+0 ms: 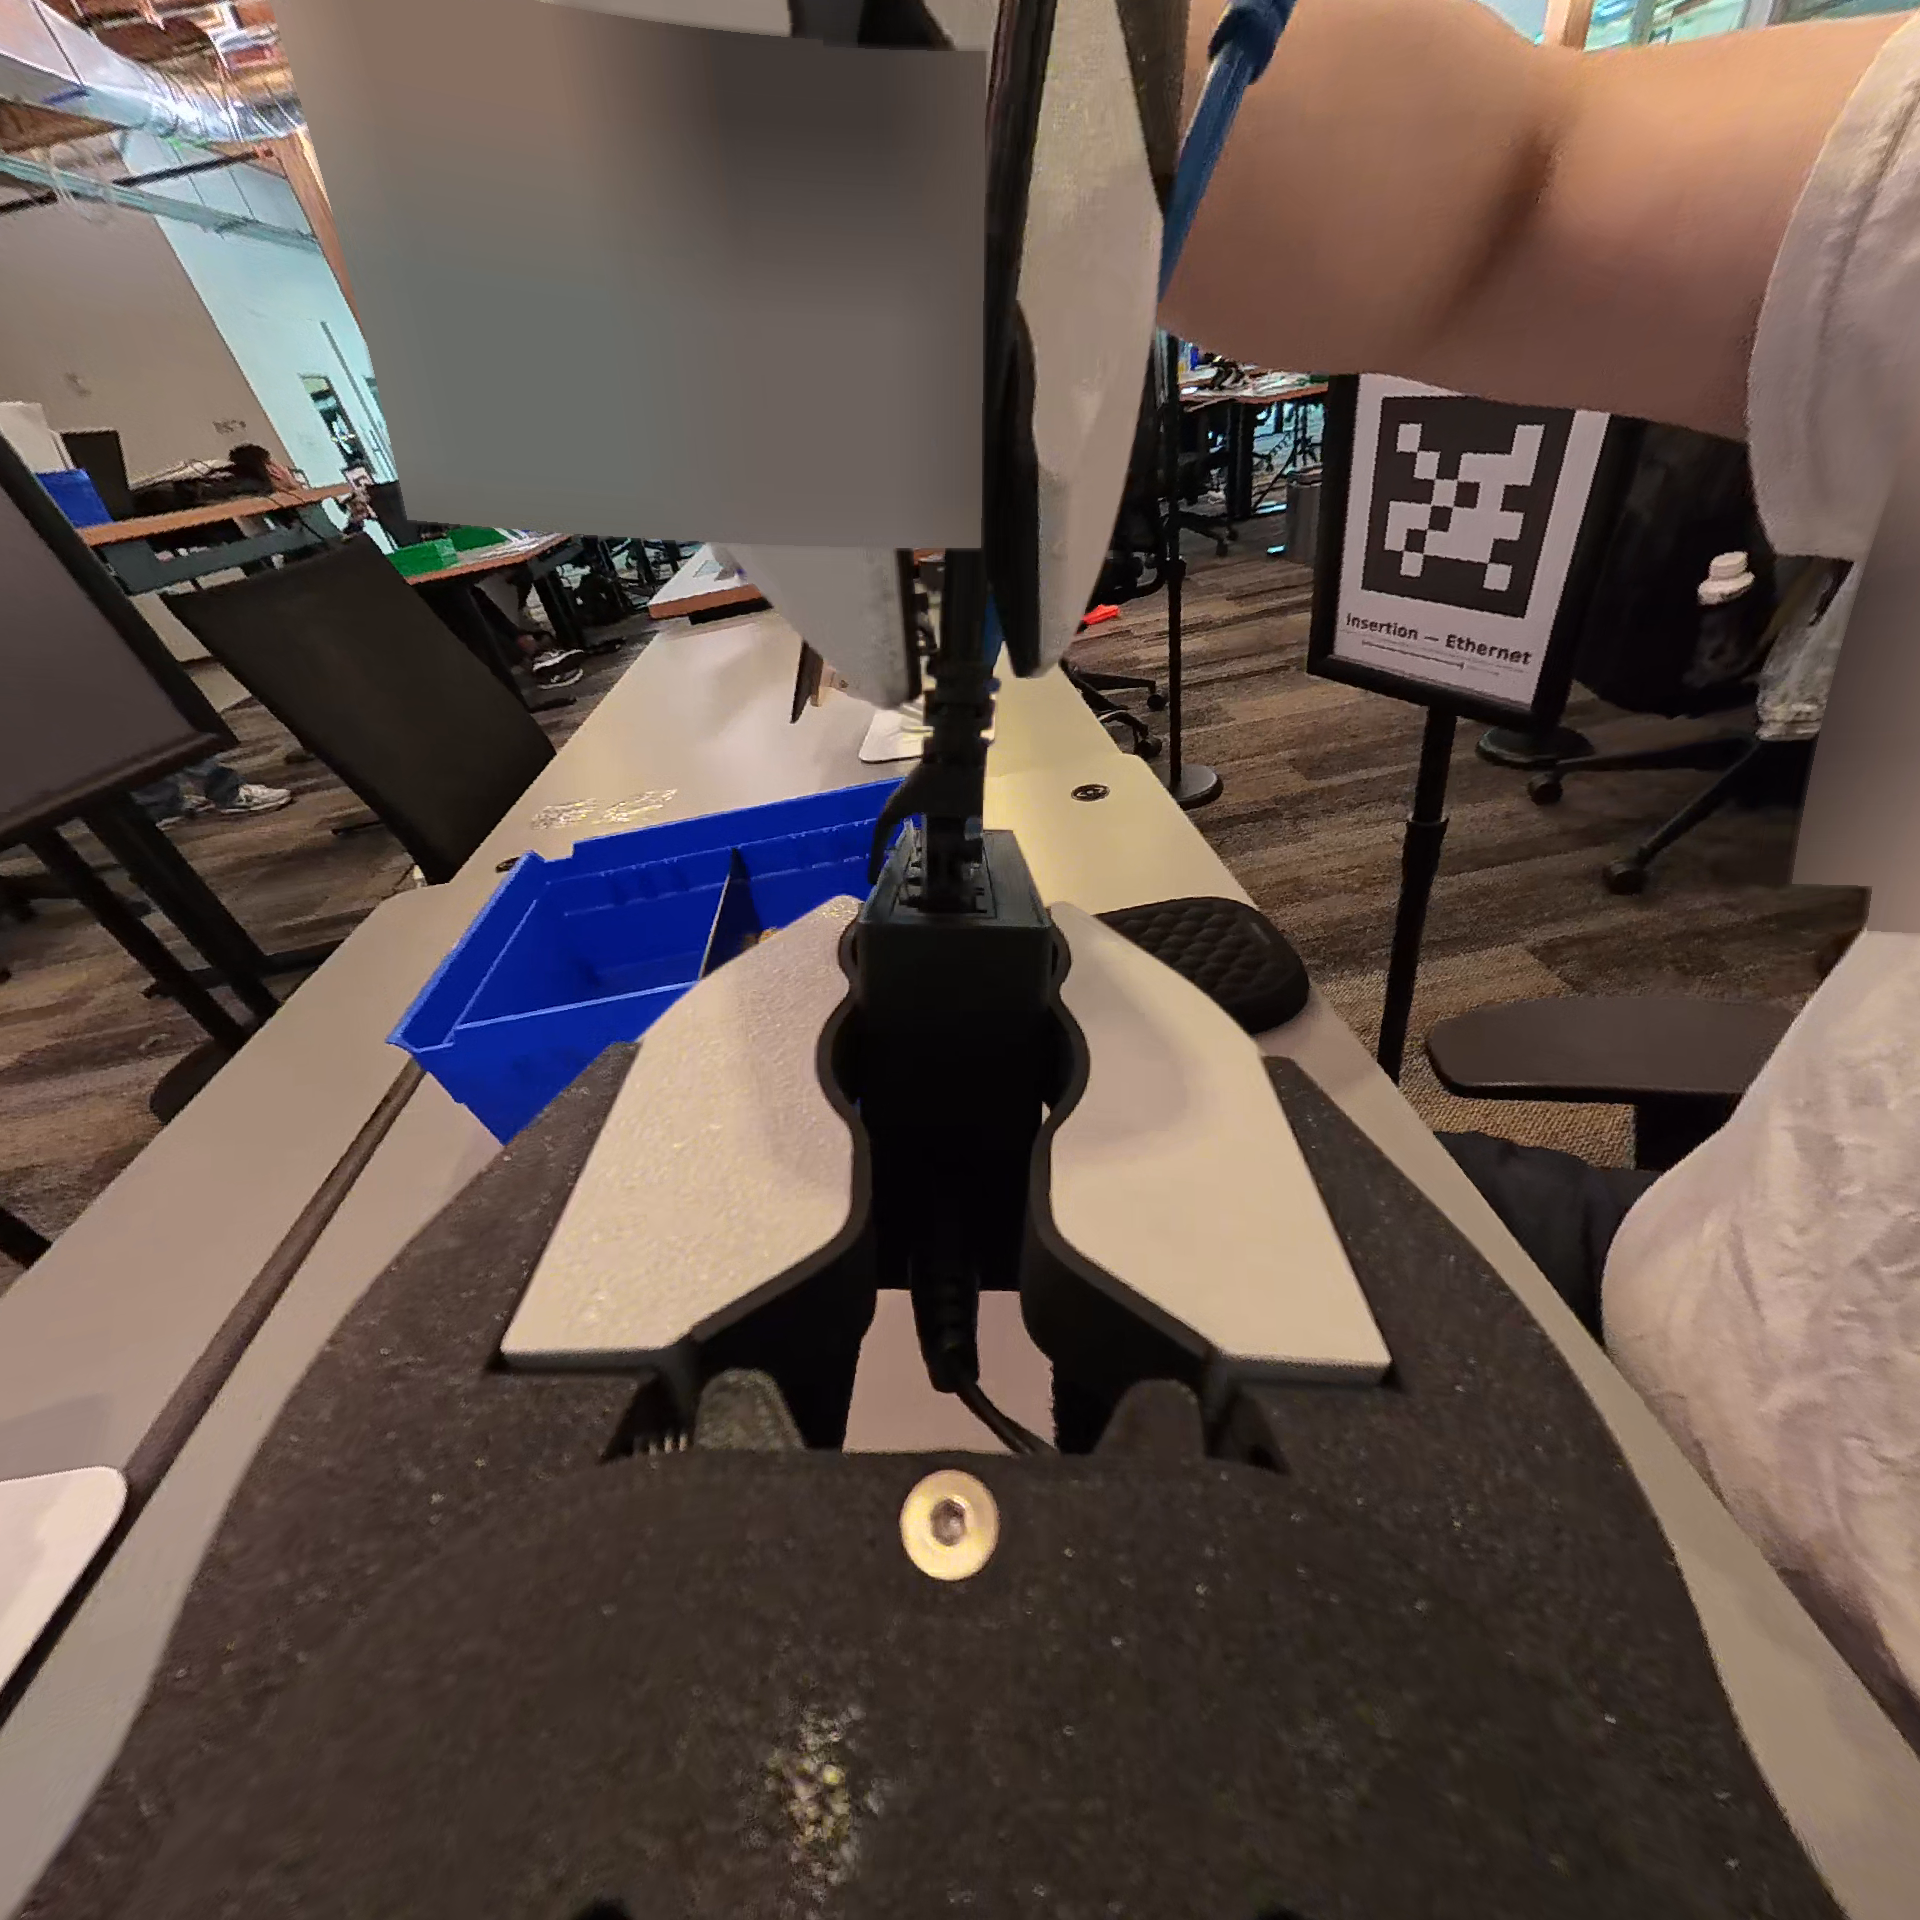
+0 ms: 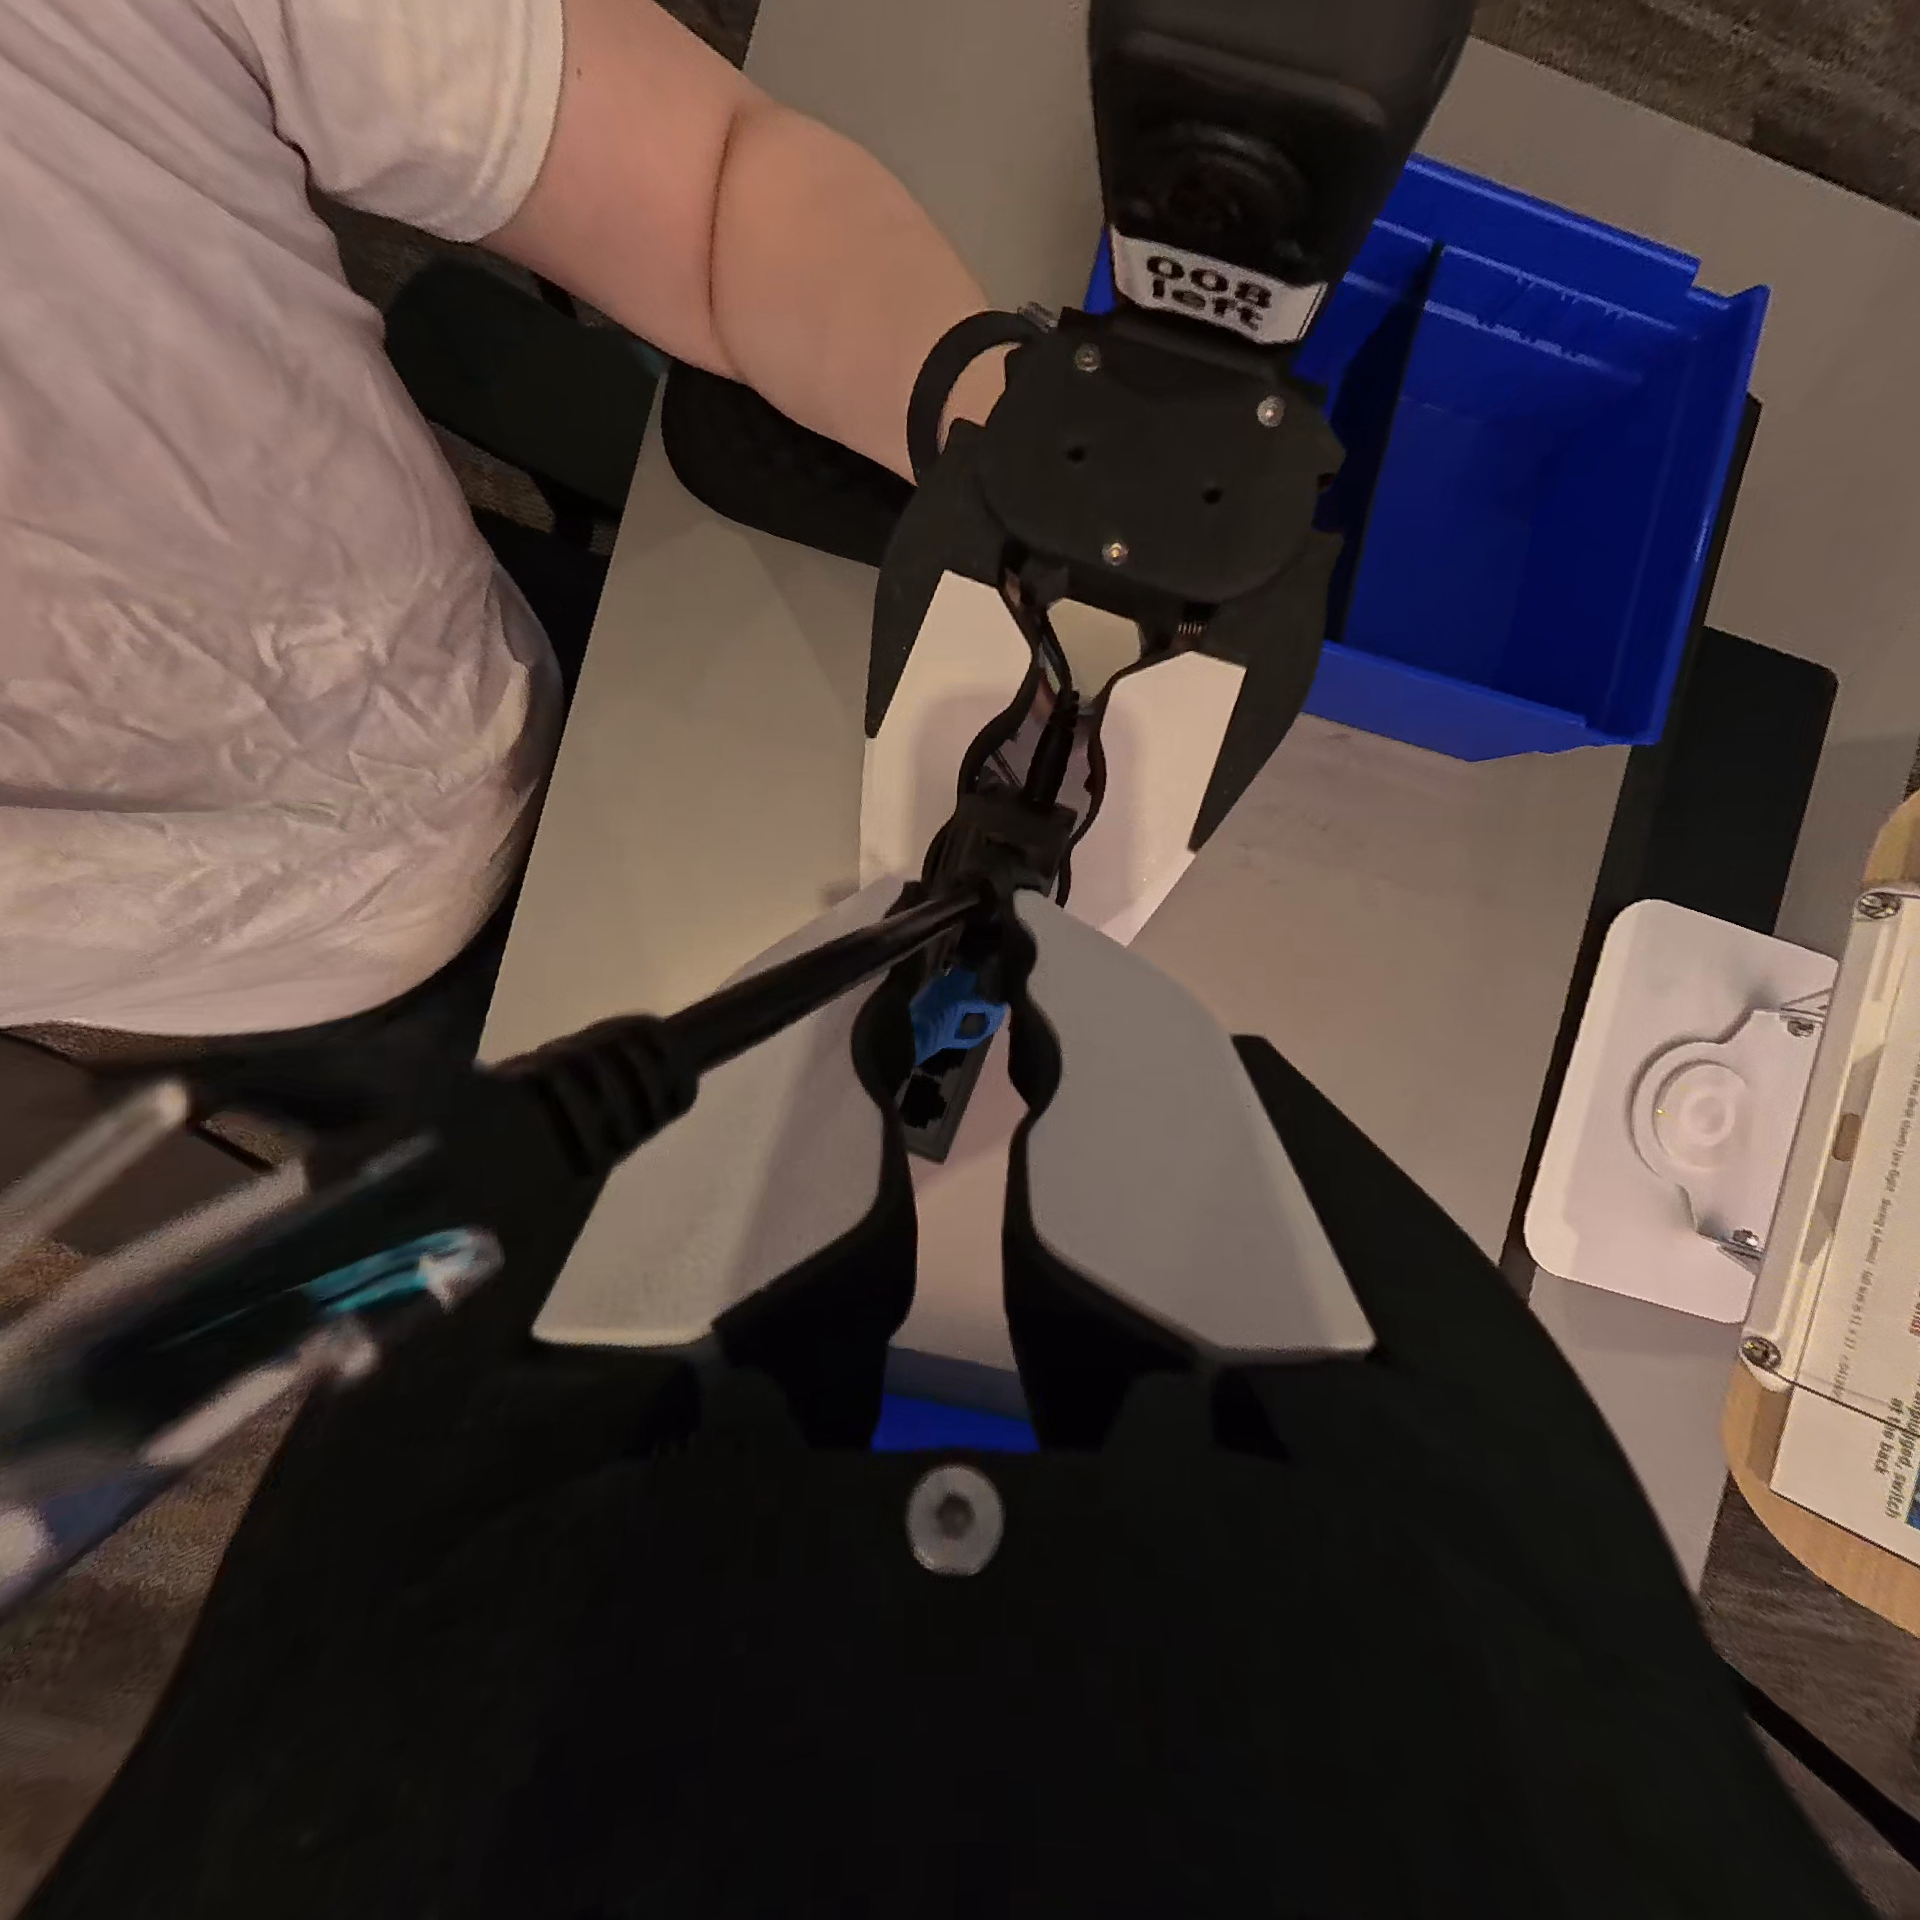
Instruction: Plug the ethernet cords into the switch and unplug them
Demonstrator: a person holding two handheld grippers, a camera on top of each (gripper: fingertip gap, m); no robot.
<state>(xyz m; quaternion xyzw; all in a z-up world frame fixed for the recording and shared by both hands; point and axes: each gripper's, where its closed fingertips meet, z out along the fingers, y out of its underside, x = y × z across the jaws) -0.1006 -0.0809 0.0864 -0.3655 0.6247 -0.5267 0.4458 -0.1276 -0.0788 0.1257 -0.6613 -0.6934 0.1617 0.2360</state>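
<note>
My left gripper [image 1: 951,935] is shut on the black switch [image 1: 951,997] and holds it above the grey table [image 1: 644,748], ports facing away. My right gripper [image 1: 966,665] reaches down from above. Its fingertips are closed on a black ethernet plug [image 1: 951,790] that sits at the switch's port face. In the right wrist view my right gripper [image 2: 1003,925] pinches that black plug, and its black cord [image 2: 727,1018] runs off to the lower left. A blue plug [image 2: 951,1013] sits in a port of the switch [image 2: 940,1107] just behind the tips. The left gripper [image 2: 1023,821] shows beyond.
A blue divided bin [image 1: 582,966] stands on the table left of the switch; it also shows in the right wrist view [image 2: 1538,499]. A black padded rest [image 1: 1216,956] lies to the right. A sign stand [image 1: 1455,540], a white mount plate [image 2: 1683,1112] and the person's arm [image 1: 1455,229] are close. Some 5 centimetres of space lies between my two pairs of fingers.
</note>
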